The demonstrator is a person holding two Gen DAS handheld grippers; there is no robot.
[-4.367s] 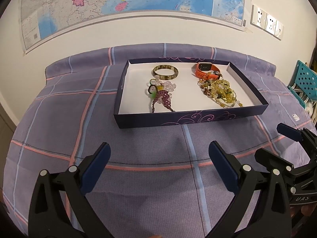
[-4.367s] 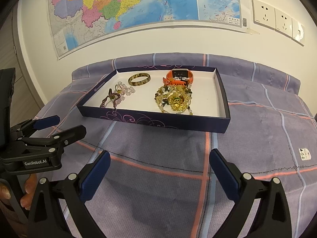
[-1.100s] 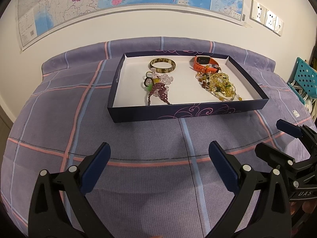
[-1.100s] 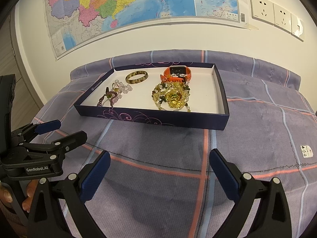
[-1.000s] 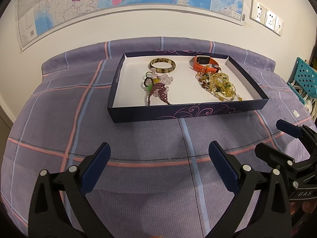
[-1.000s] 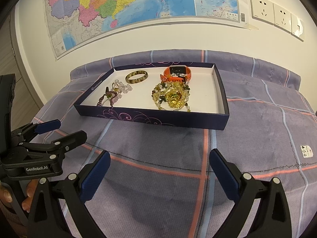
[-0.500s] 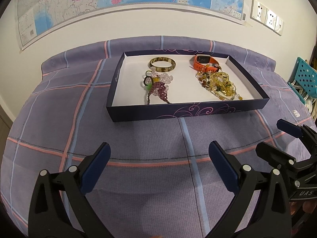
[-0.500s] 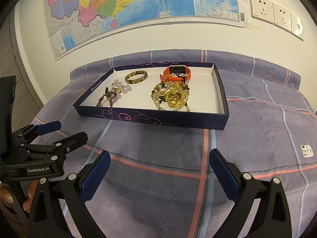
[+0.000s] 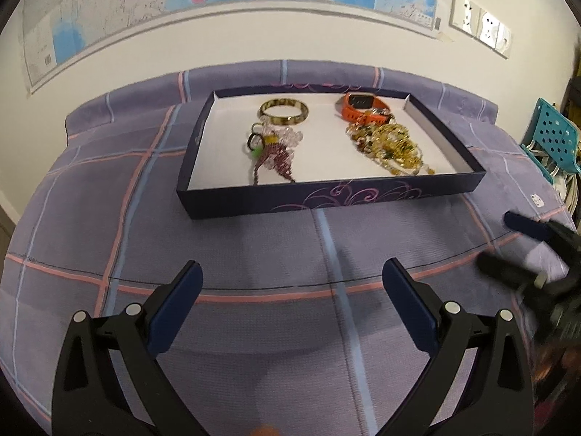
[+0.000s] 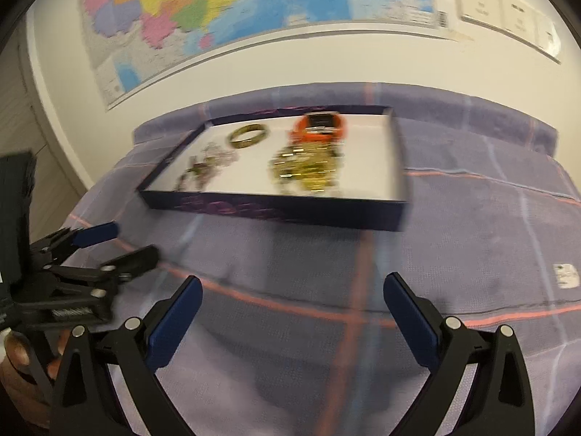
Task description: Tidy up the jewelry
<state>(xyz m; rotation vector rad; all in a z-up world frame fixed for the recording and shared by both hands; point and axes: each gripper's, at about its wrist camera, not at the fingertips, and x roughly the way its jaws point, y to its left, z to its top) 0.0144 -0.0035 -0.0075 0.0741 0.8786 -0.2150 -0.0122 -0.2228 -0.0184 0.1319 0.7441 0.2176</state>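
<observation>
Both the left hand-held gripper (image 9: 290, 292) and right hand-held gripper (image 10: 292, 303) hover, jaws apart, before a dark-purple cardboard jewelry tray (image 9: 326, 201) on the purple plaid-covered bench (image 9: 254, 254).

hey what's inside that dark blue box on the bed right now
Inside the box: a mottled bangle, an orange watch, a tangle of yellow beads and a purple and clear bead cluster. What lies under the tangles is hidden.
</observation>
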